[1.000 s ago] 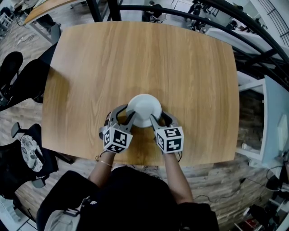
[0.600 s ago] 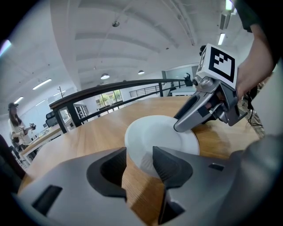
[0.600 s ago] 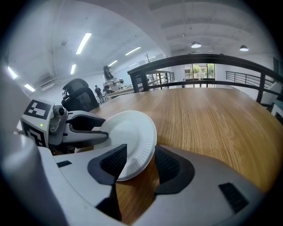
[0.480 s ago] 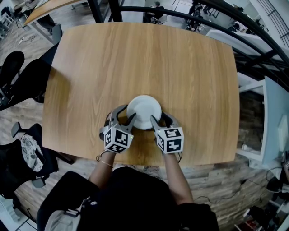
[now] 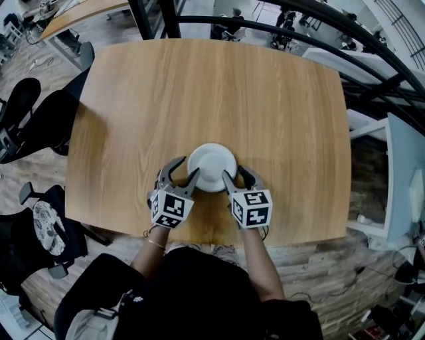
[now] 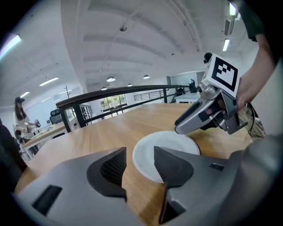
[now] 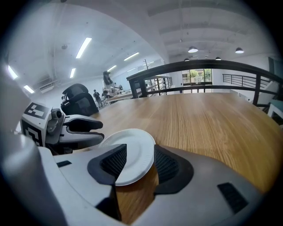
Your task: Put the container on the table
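Observation:
A white round container (image 5: 212, 166) (image 6: 172, 140) (image 7: 137, 150) rests on the wooden table (image 5: 199, 86), close to its near edge. My left gripper (image 5: 182, 176) (image 6: 139, 154) sits at the container's left side; its jaws have just been opening and now stand open, clear of the rim. From the right, my right gripper (image 5: 240, 178) (image 7: 140, 152) reaches in with its jaws apart, and the container's rim lies loosely in the gap. The near right edge of the container looks slightly raised, with a shadow under it.
A black railing (image 5: 265, 20) curves behind the table's far edge. Black office chairs (image 5: 26, 113) stand left of the table, and another black seat (image 5: 40, 226) is at the lower left. A white desk (image 5: 405, 172) stands to the right.
The left gripper's jaws have spread apart and come off the container's left rim. The container and both hands stay almost where they were.

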